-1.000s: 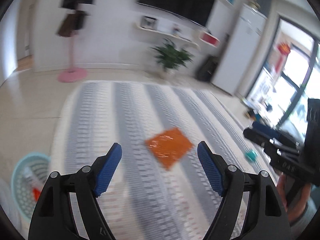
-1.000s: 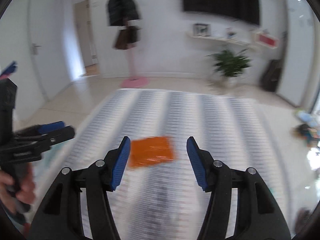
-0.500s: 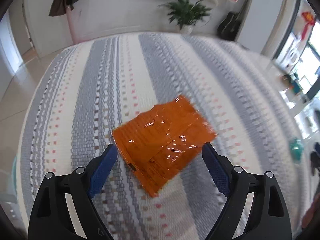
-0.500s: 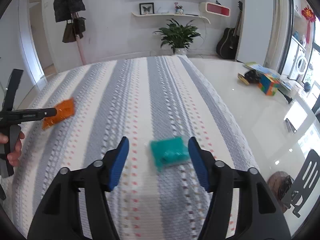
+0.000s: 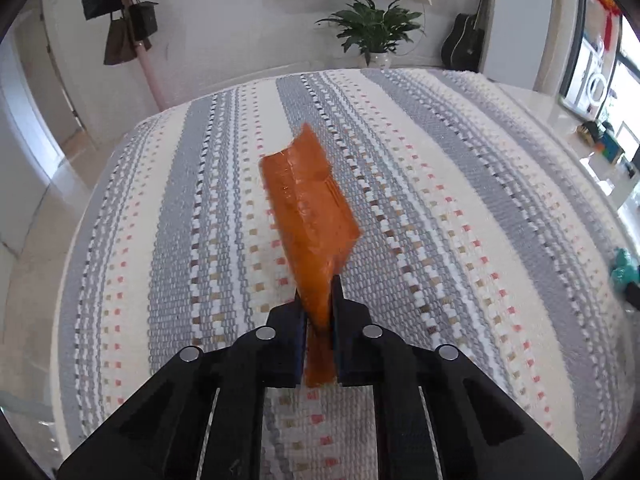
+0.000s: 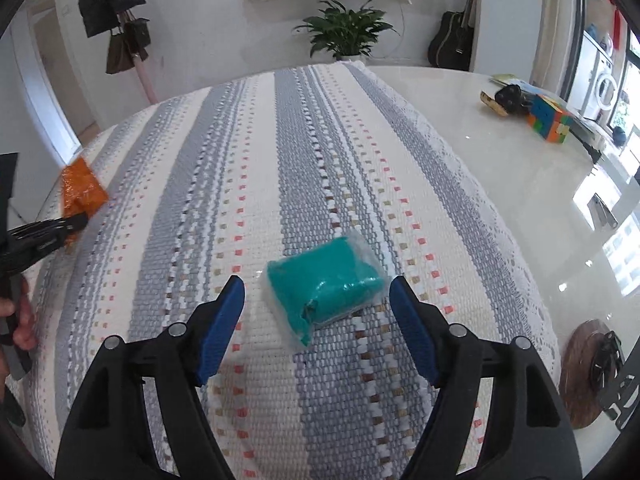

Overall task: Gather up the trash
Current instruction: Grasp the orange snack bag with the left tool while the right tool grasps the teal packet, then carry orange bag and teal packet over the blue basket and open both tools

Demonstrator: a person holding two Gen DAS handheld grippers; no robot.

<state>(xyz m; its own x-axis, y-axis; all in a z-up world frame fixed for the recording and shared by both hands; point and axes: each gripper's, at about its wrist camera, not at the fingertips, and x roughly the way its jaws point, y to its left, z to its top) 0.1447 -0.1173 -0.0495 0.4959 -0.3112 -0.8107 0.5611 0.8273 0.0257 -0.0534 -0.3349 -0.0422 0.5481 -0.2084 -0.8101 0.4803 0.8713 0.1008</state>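
My left gripper (image 5: 318, 304) is shut on an orange plastic wrapper (image 5: 308, 208), pinched by its near end and standing up off the striped rug (image 5: 460, 216). The wrapper (image 6: 80, 188) and left gripper (image 6: 76, 222) also show at the far left of the right wrist view. My right gripper (image 6: 318, 304) is open, low over the rug (image 6: 248, 168), with a teal packet in clear plastic (image 6: 326, 284) lying between its fingertips, untouched. The teal packet (image 5: 622, 268) shows at the right edge of the left wrist view.
Glossy floor (image 6: 500, 152) lies right of the rug, with a Rubik's cube (image 6: 550, 122), a dark object and a round wooden piece (image 6: 588, 372). A potted plant (image 5: 372, 36), guitar (image 5: 466, 44) and coat stand (image 5: 132, 36) line the far wall.
My left gripper has closed on the orange wrapper and lifted it on edge. My right gripper has moved closer to the teal packet, which now sits between its open fingers.
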